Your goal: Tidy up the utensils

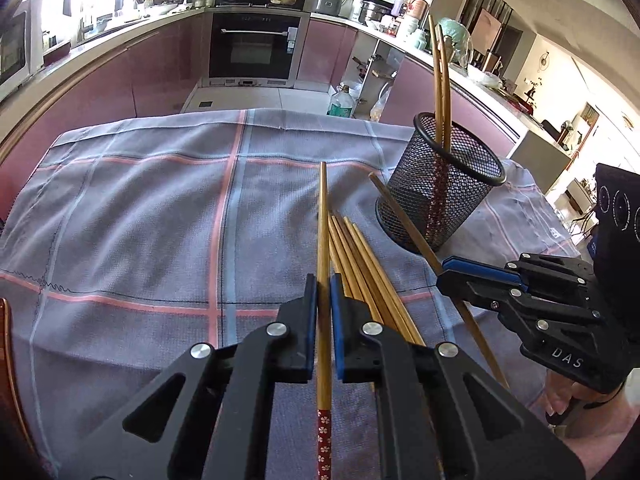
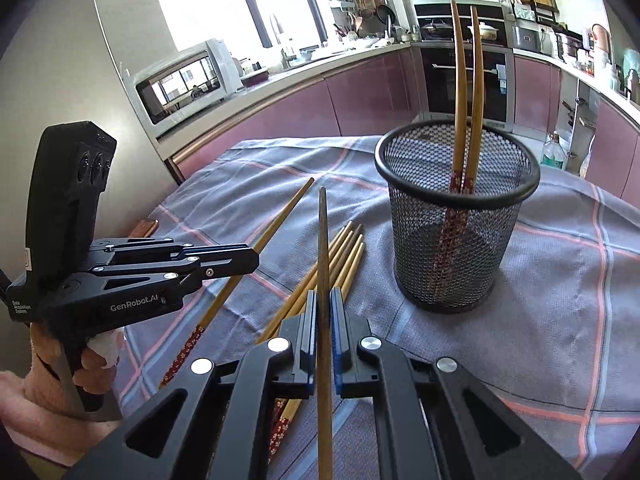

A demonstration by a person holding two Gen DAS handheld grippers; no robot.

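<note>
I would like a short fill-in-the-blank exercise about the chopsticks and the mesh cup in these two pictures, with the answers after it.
1. The black mesh cup already holds ____ chopsticks.
2. The left gripper is shut on ____ chopstick.
3. The right gripper also grips one chopstick, its tip pointing ____ from the camera.
4. The loose chopsticks lie on the checked ____.

Answers: two; one; away; cloth

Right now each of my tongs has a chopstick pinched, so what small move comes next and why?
Probably lift the right tongs and carry their chopstick over the mesh holder, then tip it in. That holder already stands two chopsticks upright and sits nearest the right side, while a loose bundle waits on the cloth.
</note>
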